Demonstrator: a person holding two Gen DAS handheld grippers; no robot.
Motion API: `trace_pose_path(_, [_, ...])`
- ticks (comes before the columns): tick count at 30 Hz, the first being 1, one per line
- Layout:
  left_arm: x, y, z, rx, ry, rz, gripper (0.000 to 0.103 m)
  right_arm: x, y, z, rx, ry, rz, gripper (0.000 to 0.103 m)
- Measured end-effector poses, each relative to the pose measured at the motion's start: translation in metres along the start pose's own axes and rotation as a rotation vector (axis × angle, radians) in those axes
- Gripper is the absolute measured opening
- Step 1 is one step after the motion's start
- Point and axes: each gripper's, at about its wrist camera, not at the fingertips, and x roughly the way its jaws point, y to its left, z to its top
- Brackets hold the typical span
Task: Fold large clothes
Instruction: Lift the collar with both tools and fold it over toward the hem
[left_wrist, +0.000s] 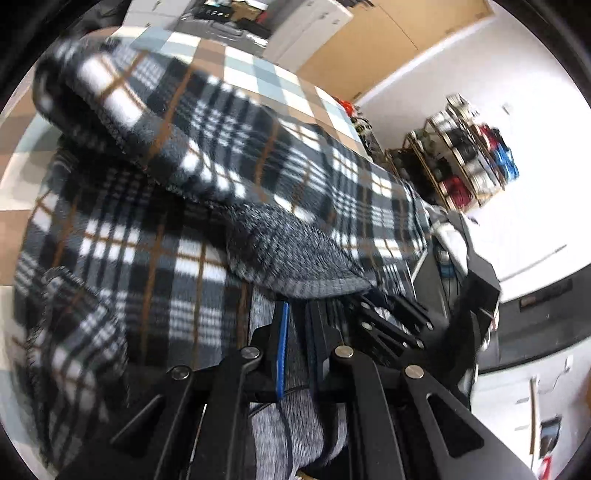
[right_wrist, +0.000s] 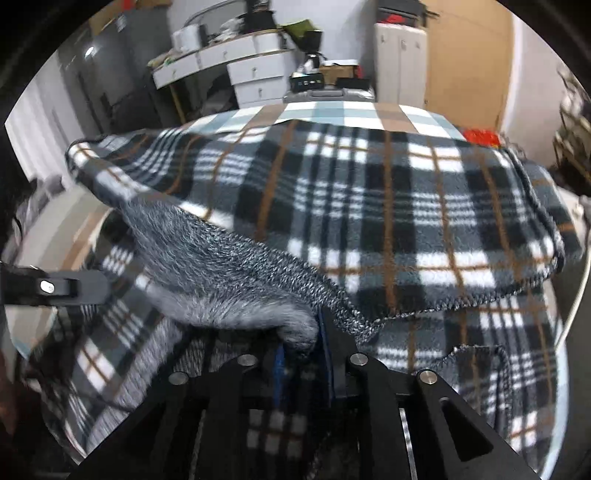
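A large plaid fleece garment (left_wrist: 155, 229), black, white, grey and brown, with a grey knit lining, lies over a checked tablecloth (left_wrist: 240, 70). My left gripper (left_wrist: 297, 332) is shut on a grey knit edge of the garment and holds it lifted. My right gripper (right_wrist: 303, 343) is shut on another grey knit edge (right_wrist: 236, 266), and a lifted plaid flap (right_wrist: 369, 206) drapes across the view. The right gripper's body shows in the left wrist view (left_wrist: 465, 280). A tip of the left gripper shows in the right wrist view (right_wrist: 55, 286).
The checked tablecloth (right_wrist: 332, 110) covers the table under the garment. White drawers and cabinets (right_wrist: 255, 70) stand behind the table. A shelf rack with coloured items (left_wrist: 465, 155) stands against the white wall. A brown board (left_wrist: 373, 48) leans at the back.
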Motion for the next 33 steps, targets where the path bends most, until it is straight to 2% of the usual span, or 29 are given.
trace_pose_path(2, [-0.008,-0.007,0.0,0.036,0.007,0.005,0.005,0.0,0.003,0.001,-0.018,0.028,0.032,0.036])
trace_pose_path(4, [-0.017,-0.018,0.011,0.082,-0.011,0.042,0.005,-0.003,0.002,0.001,0.012,0.066,0.093,0.06])
trace_pose_path(6, [-0.025,-0.024,0.031,0.103,-0.059,0.088,0.005,-0.011,-0.008,0.003,0.074,0.095,0.165,0.07])
trace_pose_path(9, [-0.033,-0.029,0.076,0.127,-0.127,0.149,0.005,-0.026,-0.017,-0.001,0.132,0.049,0.228,0.07])
trace_pose_path(12, [-0.027,-0.022,0.12,0.148,-0.128,0.225,0.005,-0.041,-0.031,0.0,0.193,-0.034,0.275,0.072])
trace_pose_path(15, [-0.009,-0.008,0.14,0.147,-0.115,0.286,0.005,-0.049,-0.043,-0.004,0.229,-0.09,0.273,0.075])
trace_pose_path(16, [-0.005,0.003,0.138,0.143,-0.107,0.285,0.005,-0.054,-0.039,-0.009,0.235,-0.097,0.268,0.075])
trace_pose_path(17, [0.007,0.019,0.134,0.126,-0.074,0.25,0.005,-0.054,-0.043,-0.008,0.245,-0.109,0.265,0.075])
trace_pose_path(19, [0.037,0.049,0.117,0.047,0.041,0.212,0.005,-0.052,-0.043,-0.009,0.259,-0.125,0.267,0.075])
trace_pose_path(20, [0.044,0.062,0.101,0.002,0.052,0.179,0.005,-0.054,-0.044,-0.008,0.263,-0.129,0.265,0.075])
trace_pose_path(23, [0.059,0.104,0.067,-0.16,0.065,0.067,0.005,-0.055,-0.046,-0.008,0.254,-0.138,0.249,0.075])
trace_pose_path(24, [0.056,0.114,0.058,-0.204,0.031,0.002,0.005,-0.056,-0.046,-0.008,0.248,-0.142,0.239,0.075])
trace_pose_path(26, [0.049,0.129,0.047,-0.268,-0.009,-0.075,0.005,-0.06,-0.048,-0.005,0.251,-0.148,0.207,0.075])
trace_pose_path(27, [0.046,0.129,0.045,-0.272,-0.013,-0.08,0.005,-0.062,-0.048,0.001,0.256,-0.151,0.198,0.076])
trace_pose_path(29, [0.045,0.122,0.045,-0.23,-0.009,-0.045,0.005,-0.064,-0.048,0.016,0.252,-0.15,0.193,0.083])
trace_pose_path(31, [0.047,0.114,0.045,-0.183,-0.018,-0.002,0.005,-0.063,-0.046,0.037,0.222,-0.142,0.142,0.087])
trace_pose_path(33, [0.052,0.109,0.047,-0.163,-0.022,0.025,0.005,-0.052,-0.043,0.07,0.128,-0.114,0.043,0.089])
